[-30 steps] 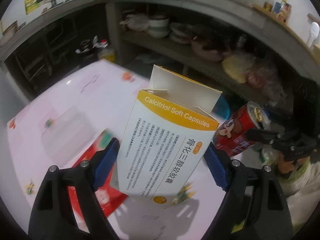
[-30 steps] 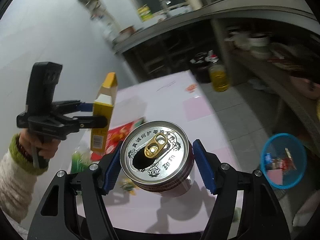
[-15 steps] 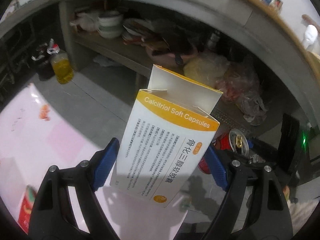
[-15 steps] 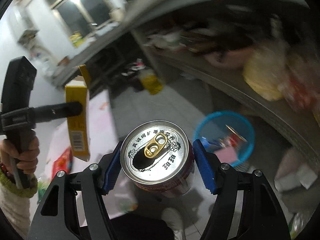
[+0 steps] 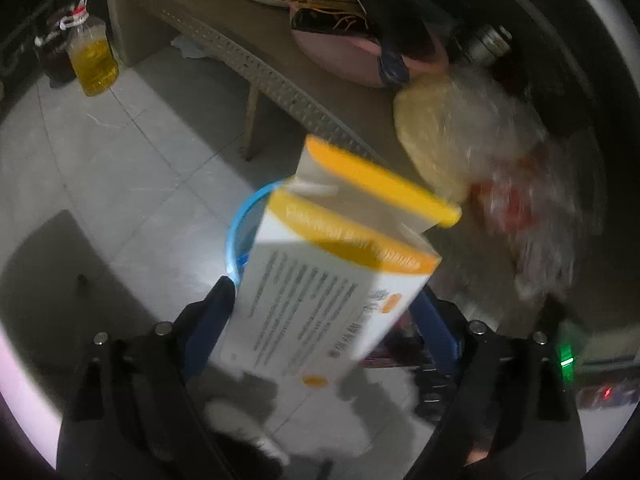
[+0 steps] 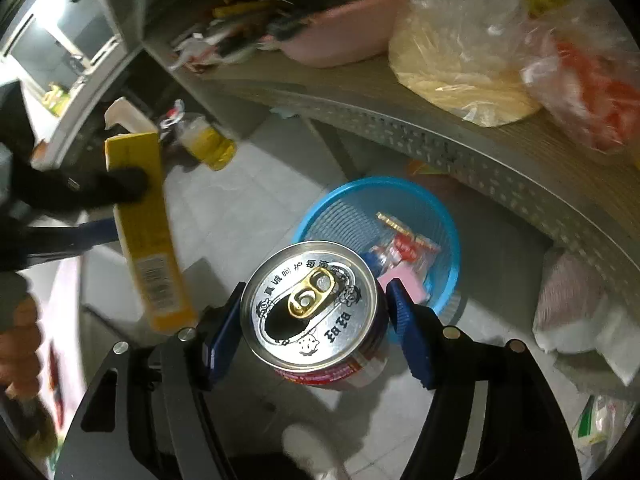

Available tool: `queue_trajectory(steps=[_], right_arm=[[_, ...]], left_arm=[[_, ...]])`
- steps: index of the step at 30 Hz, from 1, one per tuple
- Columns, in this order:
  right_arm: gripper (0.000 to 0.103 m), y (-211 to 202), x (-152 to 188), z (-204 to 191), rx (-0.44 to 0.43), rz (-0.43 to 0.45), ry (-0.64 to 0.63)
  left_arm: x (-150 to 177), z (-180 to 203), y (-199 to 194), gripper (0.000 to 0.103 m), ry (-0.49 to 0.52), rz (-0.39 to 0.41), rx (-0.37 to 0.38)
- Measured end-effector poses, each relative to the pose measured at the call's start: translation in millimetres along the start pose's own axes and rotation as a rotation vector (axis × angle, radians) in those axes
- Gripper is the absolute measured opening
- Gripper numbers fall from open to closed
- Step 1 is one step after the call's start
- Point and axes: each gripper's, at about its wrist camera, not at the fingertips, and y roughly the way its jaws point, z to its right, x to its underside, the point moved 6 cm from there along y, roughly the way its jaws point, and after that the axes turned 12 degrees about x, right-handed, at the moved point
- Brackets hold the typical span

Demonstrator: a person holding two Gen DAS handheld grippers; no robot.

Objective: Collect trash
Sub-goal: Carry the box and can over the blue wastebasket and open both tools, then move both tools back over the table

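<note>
Blue basket (image 6: 448, 240): one, on the tiled floor (image 5: 120, 160) below the shelf (image 6: 400, 120). It already holds a few wrappers, too jumbled to count.
Box (image 5: 336, 292): one, white and yellow card, top flap open. It sits tilted and blurred between the jaws of the left tool (image 5: 324, 296), above the basket's near rim.
Left tool: its jaws have just been opening and stand wide. The box looks loose between the pads, no longer pinched.
Can (image 6: 312, 308): one, red with a silver top, tab pulled. It sits upright in the right tool (image 6: 315, 292), just short of the basket.
Right tool: clamped on the can's sides, both pads against it.
Risk, box: it is leaving at a slant over the rim, not the middle. It may clip the edge and land on the floor.
Risk, flap: the open flap could catch on a pad and swing the box wide.
Risk, can: let go from here it would likely fall in front of the basket. It wants to be further in first. Dregs may spill if it tips.
Risk, basket: it is light mesh, and a hard drop of the can might tip or shove it.
Bystanders: one oil bottle (image 5: 94, 60) on the floor, well apart.
</note>
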Motion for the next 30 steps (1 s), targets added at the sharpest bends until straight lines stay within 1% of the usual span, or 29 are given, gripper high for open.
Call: queue_trajectory(steps=[2,3,5,7,10,14,19,21,23,27,30], right_arm=[[0.075,27,-7,5,0.033,-0.019,0.001],[0.075,40,-8,9,0.062,-0.031,0.008],[0.075,55,-8,16,0.089,-0.052,0.025],[0.075,61,-6,23,0.082,-0.064,0.059],[0.075,53,4,28,0.075,-0.040,0.062],[0.075,26,20,26,0.086,0.003,0.033],[0.075,-20,47,23,0.099,0.064,-0.022],[0.076,-43,57,16,0.108,0.089,-0.064],[0.080,-68,72,8,0.115,0.117,-0.112],[0.088,-115,95,-17,0.106,0.177,-0.213],[0.093,-148,108,-42,0.085,0.226,-0.283]], left_arm=[[-9,1,8,0.087,-0.033,0.030,0.012],[-11,2,10,0.087,-0.050,0.041,0.022],[-9,2,11,0.087,-0.066,0.044,0.038],[-5,3,6,0.087,-0.052,0.046,0.038],[3,2,-14,0.087,-0.016,0.070,0.025],[12,-1,-41,0.087,-0.007,0.105,0.019],[41,-6,-90,0.087,0.009,0.151,0.000],[57,-7,-114,0.087,0.017,0.177,0.002],[75,-6,-139,0.087,0.035,0.205,-0.003],[120,-4,-197,0.087,0.102,0.273,-0.051],[151,-9,-234,0.087,0.108,0.336,-0.083]])
